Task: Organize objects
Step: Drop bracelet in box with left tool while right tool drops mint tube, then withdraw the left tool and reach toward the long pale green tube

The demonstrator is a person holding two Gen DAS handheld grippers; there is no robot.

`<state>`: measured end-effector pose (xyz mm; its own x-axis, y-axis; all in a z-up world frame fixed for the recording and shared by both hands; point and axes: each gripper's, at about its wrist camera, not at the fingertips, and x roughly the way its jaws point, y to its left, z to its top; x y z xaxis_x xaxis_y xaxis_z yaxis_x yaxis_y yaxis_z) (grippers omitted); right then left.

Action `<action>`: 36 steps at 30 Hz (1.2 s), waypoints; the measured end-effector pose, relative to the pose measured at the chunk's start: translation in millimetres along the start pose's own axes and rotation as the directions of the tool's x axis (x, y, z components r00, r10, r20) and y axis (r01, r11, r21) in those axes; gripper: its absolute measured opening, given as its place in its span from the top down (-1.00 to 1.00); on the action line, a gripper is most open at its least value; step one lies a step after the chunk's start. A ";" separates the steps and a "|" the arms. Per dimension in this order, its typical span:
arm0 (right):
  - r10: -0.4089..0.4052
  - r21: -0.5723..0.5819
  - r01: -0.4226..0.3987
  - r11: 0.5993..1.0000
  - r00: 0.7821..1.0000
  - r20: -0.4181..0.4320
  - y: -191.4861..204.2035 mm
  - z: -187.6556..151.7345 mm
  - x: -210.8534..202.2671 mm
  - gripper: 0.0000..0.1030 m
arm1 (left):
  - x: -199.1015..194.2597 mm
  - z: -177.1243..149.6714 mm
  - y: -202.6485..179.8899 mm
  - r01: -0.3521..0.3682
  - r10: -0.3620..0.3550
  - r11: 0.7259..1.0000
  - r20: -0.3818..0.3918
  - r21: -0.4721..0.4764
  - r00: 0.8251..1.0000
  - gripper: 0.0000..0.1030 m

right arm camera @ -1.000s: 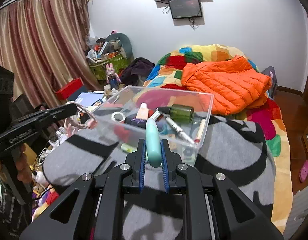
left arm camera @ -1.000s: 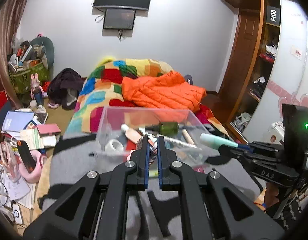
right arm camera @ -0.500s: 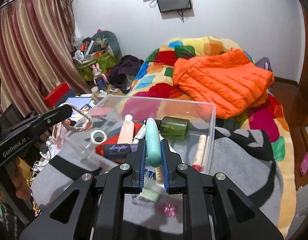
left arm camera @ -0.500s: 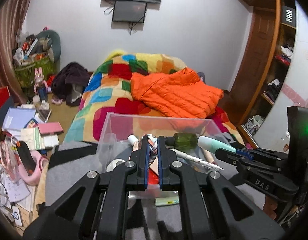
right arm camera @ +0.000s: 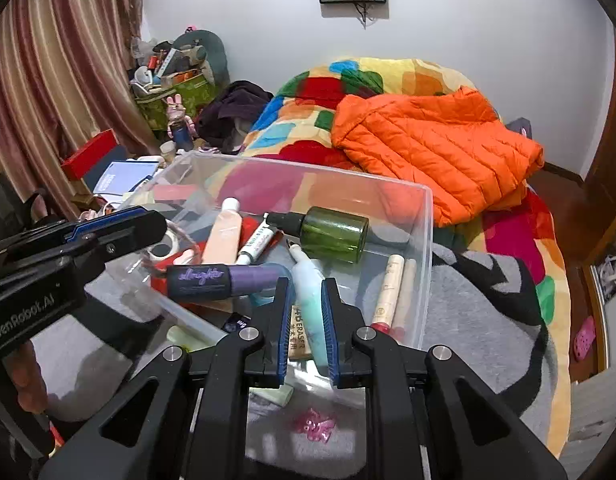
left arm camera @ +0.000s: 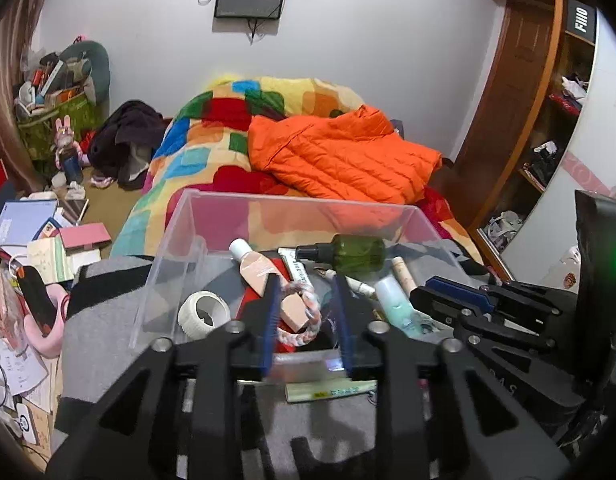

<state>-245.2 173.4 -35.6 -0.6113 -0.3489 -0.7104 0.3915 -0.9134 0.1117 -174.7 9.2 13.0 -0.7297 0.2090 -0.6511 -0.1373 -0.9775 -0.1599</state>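
**Mia:** Left gripper point(left arm camera: 305, 312) was over the near side of the clear box point(left arm camera: 195, 216). Its jaws were opening, with the braided rope ring point(left arm camera: 303, 320) between them.

**Sam:** Was it squeezing the ring?

**Mia:** No. There was a gap on the right side of the ring. On the left side the ring was right against the blue pad, so I could not tell if it touched. The ring lay over a peach block point(left arm camera: 293, 312) in the box.

**Sam:** And the other one?

**Mia:** The right gripper point(right arm camera: 305, 308) was pinched narrow on the pale green tube point(right arm camera: 312, 300). The tube's far end poked into the box, over the near wall.

**Sam:** What else was in the box?

**Mia:** A green bottle point(right arm camera: 332, 234) lay on its side near the far wall. A peach bottle with a white cap point(right arm camera: 223, 232) lay to the left of it. A white marker point(right arm camera: 255, 244) lay between them. A purple tube point(right arm camera: 227, 280) lay across the near part. A roll of white tape point(left arm camera: 203, 314) sat at the near left. A cream stick point(right arm camera: 392, 288) lay by the right wall.

**Sam:** Where was the box?

**Mia:** On a grey and black blanket point(right arm camera: 468, 300) on the bed. An orange jacket point(right arm camera: 436, 140) lay farther away, on the colourful quilt point(right arm camera: 316, 88). A small pale green pack point(left arm camera: 332, 390) lay outside, just by the near wall.
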 end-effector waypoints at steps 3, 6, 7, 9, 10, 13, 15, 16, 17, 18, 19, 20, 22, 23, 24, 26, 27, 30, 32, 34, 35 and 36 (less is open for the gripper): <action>0.021 0.004 -0.021 1.000 1.000 0.014 0.9 -1.3 -11.0 0.73 | -13.5 -1.9 -3.4 0.007 -0.007 1.000 0.023 0.015 1.000 0.23; 0.046 0.002 -0.046 0.999 0.999 0.029 1.1 -7.1 -25.8 0.73 | -26.8 -8.1 -5.2 0.017 -0.017 1.000 0.035 0.025 0.999 0.14; 0.051 -0.001 -0.051 0.999 0.998 0.032 1.9 -9.3 -29.7 0.73 | -30.7 -11.4 -5.4 0.023 -0.024 0.999 0.034 0.028 0.999 0.11; 0.062 -0.012 -0.062 0.998 0.997 0.036 3.4 -16.7 -39.7 0.73 | -36.9 -18.4 -5.1 0.036 -0.037 0.999 0.030 0.029 0.999 0.01; 0.066 -0.017 -0.065 0.998 0.997 0.035 4.3 -20.1 -43.3 0.72 | -39.3 -23.2 -4.7 0.042 -0.043 0.999 0.024 0.028 0.999 -0.02; 0.076 -0.033 -0.076 0.997 0.997 0.025 5.3 -34.2 -51.8 0.56 | -41.1 -39.5 -4.9 0.052 -0.051 0.998 -0.005 0.038 0.999 -0.07; 0.087 -0.034 -0.086 0.996 0.996 0.008 5.1 -43.1 -52.3 0.43 | -35.8 -50.6 -5.7 0.052 -0.050 0.997 -0.038 0.050 0.998 -0.09; 0.093 -0.031 -0.093 0.995 0.996 -0.008 4.7 -48.3 -50.8 0.31 | -31.7 -55.3 -5.9 0.048 -0.045 0.997 -0.053 0.056 0.998 -0.09; 0.103 -0.028 -0.104 0.994 0.994 -0.025 4.6 -53.6 -47.6 0.15 | -24.4 -60.6 -5.7 0.043 -0.038 0.997 -0.079 0.063 0.996 -0.09; 0.106 -0.027 -0.107 0.994 0.994 -0.033 4.8 -56.9 -45.3 0.10 | -16.4 -64.1 -5.1 0.038 -0.031 0.997 -0.107 0.064 0.994 -0.09; 0.104 -0.030 -0.105 0.994 0.993 -0.047 5.8 -60.8 -40.3 0.08 | -8.8 -67.4 -3.9 0.042 -0.034 0.997 -0.133 0.058 0.991 -0.09; 0.097 -0.036 -0.099 0.994 0.993 -0.064 7.0 -63.3 -35.0 0.08 | -3.8 -69.5 -3.1 0.051 -0.042 0.997 -0.147 0.053 0.988 -0.09; 0.092 -0.052 -0.098 0.994 0.991 -0.094 9.3 -65.5 -24.0 0.08 | 8.3 -71.1 -1.6 0.074 -0.065 0.996 -0.180 0.043 0.982 0.04; 0.092 -0.060 -0.098 0.993 0.991 -0.100 10.5 -65.5 -19.6 0.08 | 13.1 -70.8 -1.5 0.080 -0.070 0.996 -0.189 0.044 0.979 0.16; 0.087 -0.070 -0.094 0.993 0.990 -0.107 11.8 -65.1 -14.8 0.08 | 16.4 -70.2 -1.9 0.083 -0.072 0.995 -0.195 0.047 0.978 0.19; 0.087 -0.094 -0.099 0.991 0.988 -0.128 14.6 -64.8 -3.8 0.08 | 23.5 -67.8 -2.8 0.093 -0.082 0.995 -0.208 0.046 0.975 0.20; 0.089 -0.095 -0.103 0.990 0.986 -0.139 14.8 -64.1 1.6 0.08 | 26.6 -67.4 -2.9 0.104 -0.092 0.994 -0.216 0.043 0.972 0.20; 0.093 -0.092 -0.109 0.990 0.983 -0.161 14.6 -62.0 14.6 0.08 | 33.3 -67.8 -2.1 0.114 -0.102 0.993 -0.240 0.034 0.965 0.20; 0.102 -0.096 -0.119 0.988 0.981 -0.165 15.3 -61.0 17.9 0.08 | 33.0 -67.4 -2.6 0.116 -0.103 0.992 -0.238 0.041 0.966 0.20; 0.127 -0.097 -0.145 0.985 0.977 -0.171 17.3 -61.3 19.0 0.08 | 33.7 -67.5 -1.3 0.101 -0.088 0.994 -0.245 0.039 0.965 0.20; 0.127 -0.104 -0.146 0.984 0.977 -0.171 19.6 -62.1 18.5 0.08 | 33.5 -67.0 -0.2 0.086 -0.074 0.995 -0.244 0.039 0.967 0.20; 0.122 -0.115 -0.142 0.983 0.978 -0.168 21.6 -62.3 18.0 0.08 | 31.9 -66.4 2.2 0.083 -0.073 0.996 -0.233 0.034 0.970 0.20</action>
<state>-204.9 160.5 -89.3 -0.4351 -0.4172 -0.7979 0.5505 -0.8245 0.1309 -153.8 15.5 -57.3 -0.5416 0.2802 -0.7926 -0.2200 -0.9572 -0.1880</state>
